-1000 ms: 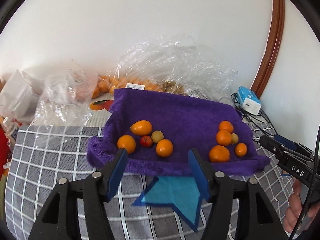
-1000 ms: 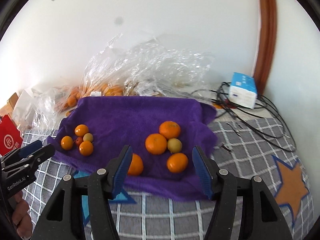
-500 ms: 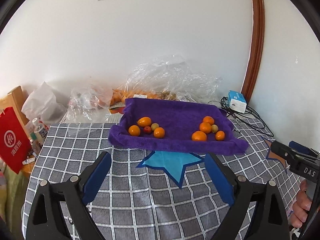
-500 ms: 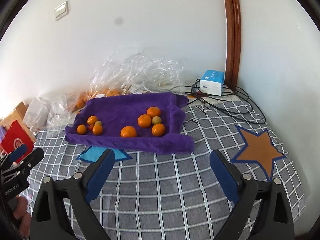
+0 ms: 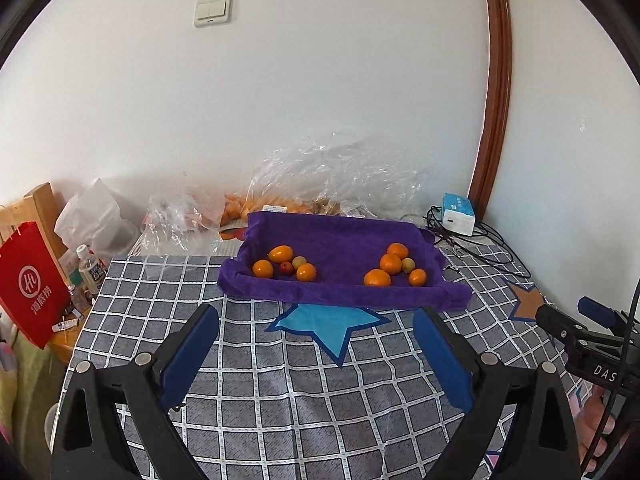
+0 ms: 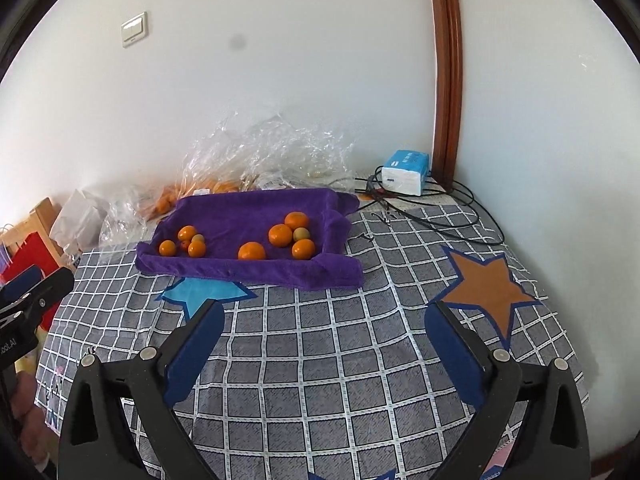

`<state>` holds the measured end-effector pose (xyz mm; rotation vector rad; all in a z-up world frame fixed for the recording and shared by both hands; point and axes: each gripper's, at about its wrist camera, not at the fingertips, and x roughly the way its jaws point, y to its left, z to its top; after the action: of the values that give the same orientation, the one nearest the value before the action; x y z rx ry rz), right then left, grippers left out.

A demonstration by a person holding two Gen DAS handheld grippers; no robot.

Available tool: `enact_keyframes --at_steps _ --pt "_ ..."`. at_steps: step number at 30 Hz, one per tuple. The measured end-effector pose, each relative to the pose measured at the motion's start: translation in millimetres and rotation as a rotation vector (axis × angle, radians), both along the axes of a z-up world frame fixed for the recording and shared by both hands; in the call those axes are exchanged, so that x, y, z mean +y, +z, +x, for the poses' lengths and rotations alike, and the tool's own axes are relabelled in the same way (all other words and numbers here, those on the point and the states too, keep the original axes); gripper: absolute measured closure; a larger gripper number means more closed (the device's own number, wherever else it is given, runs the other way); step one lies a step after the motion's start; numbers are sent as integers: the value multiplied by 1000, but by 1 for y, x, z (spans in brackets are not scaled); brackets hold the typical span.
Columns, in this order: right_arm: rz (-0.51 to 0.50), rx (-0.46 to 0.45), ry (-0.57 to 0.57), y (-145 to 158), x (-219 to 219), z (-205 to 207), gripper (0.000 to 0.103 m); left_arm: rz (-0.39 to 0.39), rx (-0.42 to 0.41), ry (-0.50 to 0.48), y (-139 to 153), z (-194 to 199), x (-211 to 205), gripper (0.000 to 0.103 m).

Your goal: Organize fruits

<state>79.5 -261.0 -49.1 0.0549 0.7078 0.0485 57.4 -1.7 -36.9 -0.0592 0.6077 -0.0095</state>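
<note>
A purple towel [image 5: 344,248] [image 6: 240,216] lies at the back of the checked tablecloth. On its left side sits a cluster of small oranges [image 5: 284,264] [image 6: 186,242] with a red fruit and a greenish one. On its right side are bigger oranges [image 5: 390,266] [image 6: 286,236] and another greenish fruit. My left gripper [image 5: 316,314] hovers well short of the towel, over a blue star patch; its jaws are opening with nothing between them. My right gripper [image 6: 325,308] also hangs back over bare cloth, jaws opening and empty.
Crumpled clear plastic bags [image 5: 336,176] holding more oranges lie behind the towel by the wall. A blue-white box [image 5: 458,216] and black cables [image 6: 440,216] sit at the back right. A red bag [image 5: 28,284] and a bottle [image 5: 90,268] stand off the table's left edge.
Both grippers have pulled back and upward from the towel's front edge, and their jaws have spread much wider. The fruit on the towel has not moved.
</note>
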Motion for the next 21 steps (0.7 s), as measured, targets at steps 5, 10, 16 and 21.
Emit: enact_keyframes --at_steps 5,10,16,21 --pt "-7 -5 -14 3 -3 -3 4 -5 2 5 0 -1 -1 5" --pt "-8 -2 -22 2 -5 -4 4 13 -1 2 0 -2 -2 5" --pt "-7 -4 -27 2 -6 -4 4 26 6 4 -1 -1 -4 5" --pt "-12 -7 -23 3 -5 -6 4 27 6 1 -1 -2 -5 5"
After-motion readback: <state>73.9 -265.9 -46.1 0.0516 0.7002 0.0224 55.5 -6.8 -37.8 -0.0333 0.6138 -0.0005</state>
